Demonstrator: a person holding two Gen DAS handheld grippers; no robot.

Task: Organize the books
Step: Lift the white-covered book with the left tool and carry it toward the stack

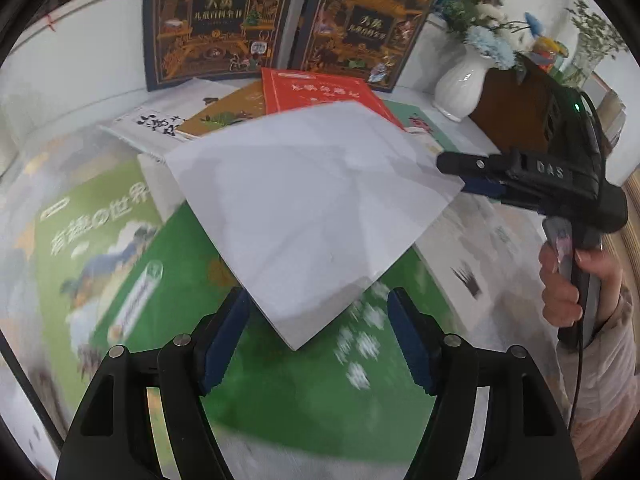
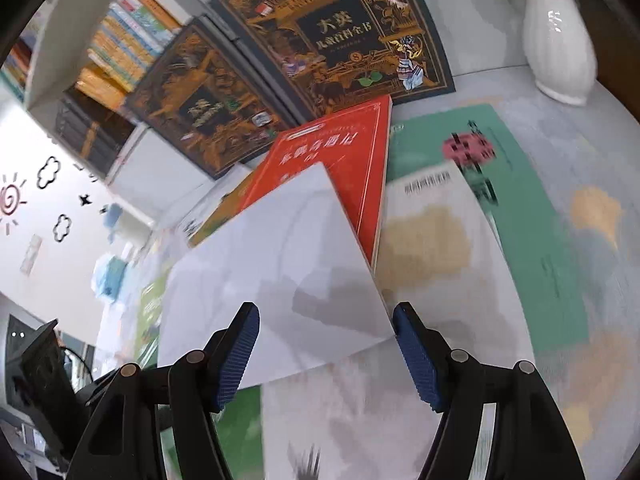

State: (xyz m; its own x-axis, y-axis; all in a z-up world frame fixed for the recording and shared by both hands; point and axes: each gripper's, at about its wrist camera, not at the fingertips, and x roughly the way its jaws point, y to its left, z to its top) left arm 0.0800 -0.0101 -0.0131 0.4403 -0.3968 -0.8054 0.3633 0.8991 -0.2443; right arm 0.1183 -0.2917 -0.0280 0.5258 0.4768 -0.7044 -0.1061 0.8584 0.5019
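Both our claws stand open, holding nothing: left claw [image 1: 318, 338], right claw [image 2: 326, 354]. White book [image 1: 308, 208] lies skewed atop the pile, one corner toward the left jaws, another just beside the right jaws.

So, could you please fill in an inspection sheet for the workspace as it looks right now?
Surface: pale tabletop, largely covered by books.
Job's things: plain white book on top of the pile, overlapping the red book; teal book and green book lying flat; two dark ornate books propped upright behind.
Clutter: white vase with flowers.
Grippers: left tongs open around the white book's corner; right tongs open at its edge.
Cables: black cable beside the person's hand.
Surroundings: bookshelf, decorated wall.
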